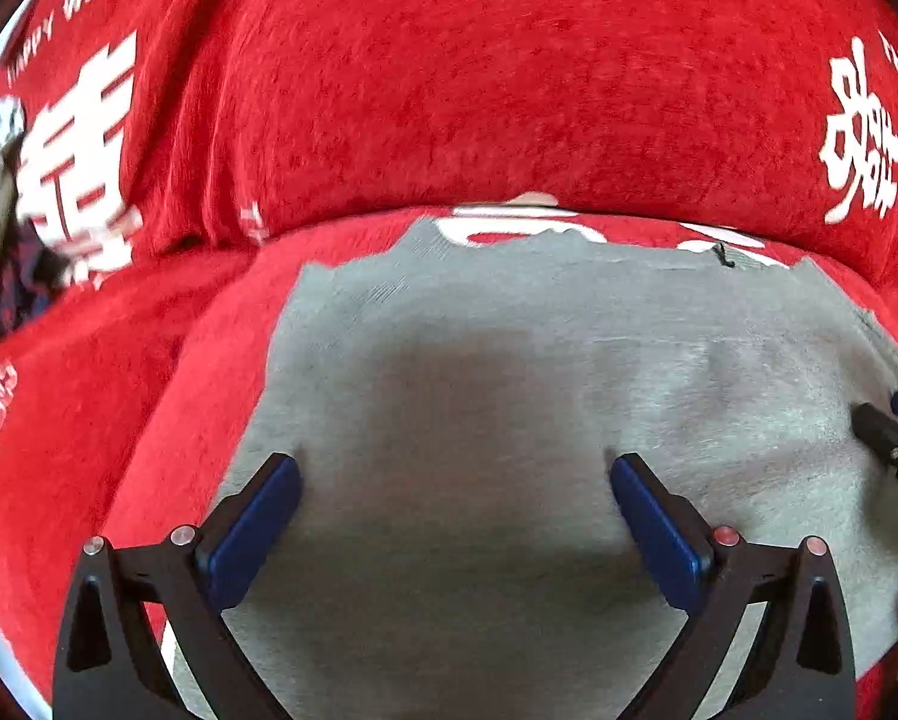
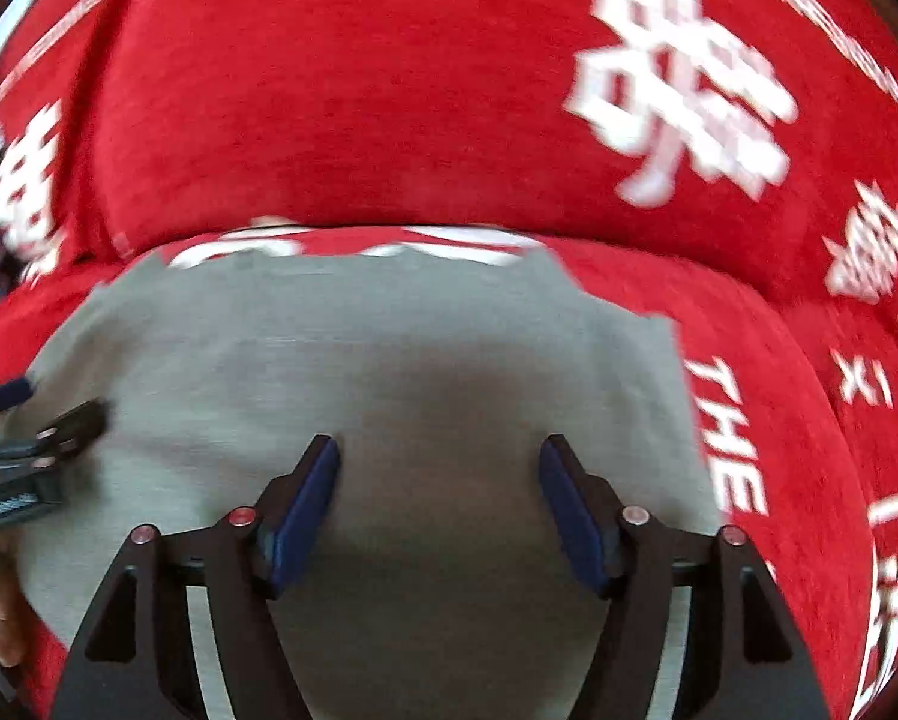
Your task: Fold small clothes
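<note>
While both tilt downward, each hand-held gripper gapes above grey cloth.

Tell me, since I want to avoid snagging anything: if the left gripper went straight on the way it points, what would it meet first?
Most likely the grey garment lying flat on the red cloth. The left gripper stands open, nothing between its pads; depth is unclear.
</note>
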`<action>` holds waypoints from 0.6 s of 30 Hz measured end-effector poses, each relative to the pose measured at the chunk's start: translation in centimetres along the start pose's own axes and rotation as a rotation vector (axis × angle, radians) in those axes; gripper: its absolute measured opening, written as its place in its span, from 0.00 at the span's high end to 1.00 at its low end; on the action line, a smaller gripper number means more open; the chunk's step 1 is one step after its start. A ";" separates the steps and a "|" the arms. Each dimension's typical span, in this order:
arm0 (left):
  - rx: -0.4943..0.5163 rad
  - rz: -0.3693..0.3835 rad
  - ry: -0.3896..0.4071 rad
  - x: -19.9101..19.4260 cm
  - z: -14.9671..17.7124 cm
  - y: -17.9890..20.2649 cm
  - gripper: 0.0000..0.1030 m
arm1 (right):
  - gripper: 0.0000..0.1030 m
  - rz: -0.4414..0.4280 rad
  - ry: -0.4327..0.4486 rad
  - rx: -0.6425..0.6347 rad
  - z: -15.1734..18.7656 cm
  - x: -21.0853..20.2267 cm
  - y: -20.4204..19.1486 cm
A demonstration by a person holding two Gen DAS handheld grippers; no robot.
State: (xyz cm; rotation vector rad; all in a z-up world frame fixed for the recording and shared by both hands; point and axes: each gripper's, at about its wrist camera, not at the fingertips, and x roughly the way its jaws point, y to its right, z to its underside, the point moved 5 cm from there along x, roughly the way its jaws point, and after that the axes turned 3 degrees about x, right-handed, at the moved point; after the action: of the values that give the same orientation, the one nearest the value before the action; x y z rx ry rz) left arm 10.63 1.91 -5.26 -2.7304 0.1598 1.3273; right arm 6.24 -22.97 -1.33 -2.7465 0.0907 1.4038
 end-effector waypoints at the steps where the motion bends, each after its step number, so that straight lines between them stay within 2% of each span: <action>1: -0.019 0.012 -0.011 -0.1 0.0 -0.4 0.00 | 0.30 -0.007 -0.001 0.029 0.0 -0.3 1.1; 5: -0.076 0.009 -0.002 -2.3 0.3 -0.6 0.00 | 0.30 0.039 0.013 0.045 0.2 -2.5 1.4; 7: -0.063 0.042 0.026 -3.8 0.6 0.6 0.00 | 0.29 -0.016 0.049 0.056 0.4 -4.2 0.2; 9: -0.022 0.018 0.047 -4.4 1.1 1.8 0.00 | 0.29 -0.048 0.063 0.011 1.1 -5.1 -2.0; 12: 0.022 -0.040 0.011 -3.3 2.3 2.1 0.00 | 0.29 -0.037 0.031 -0.104 2.6 -4.0 -5.4; 14: 0.019 -0.058 -0.017 -2.4 3.3 1.3 0.00 | 0.29 -0.019 -0.007 -0.113 3.6 -2.8 -5.6; 15: 0.001 -0.028 -0.001 -2.5 3.7 0.7 0.00 | 0.29 -0.013 -0.026 -0.095 4.1 -2.2 -5.1; 17: -0.017 -0.017 0.008 -3.0 4.3 -0.4 0.00 | 0.29 -0.046 0.011 -0.045 4.3 -2.4 -3.7; 18: -0.019 -0.013 0.008 -3.1 4.5 -0.6 0.00 | 0.29 -0.035 0.013 -0.034 4.5 -2.5 -3.0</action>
State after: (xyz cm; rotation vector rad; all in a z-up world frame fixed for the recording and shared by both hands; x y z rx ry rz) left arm 5.32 3.28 -5.52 -2.7483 0.1305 1.3214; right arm 1.35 -19.55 -1.87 -2.7704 0.0188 1.3926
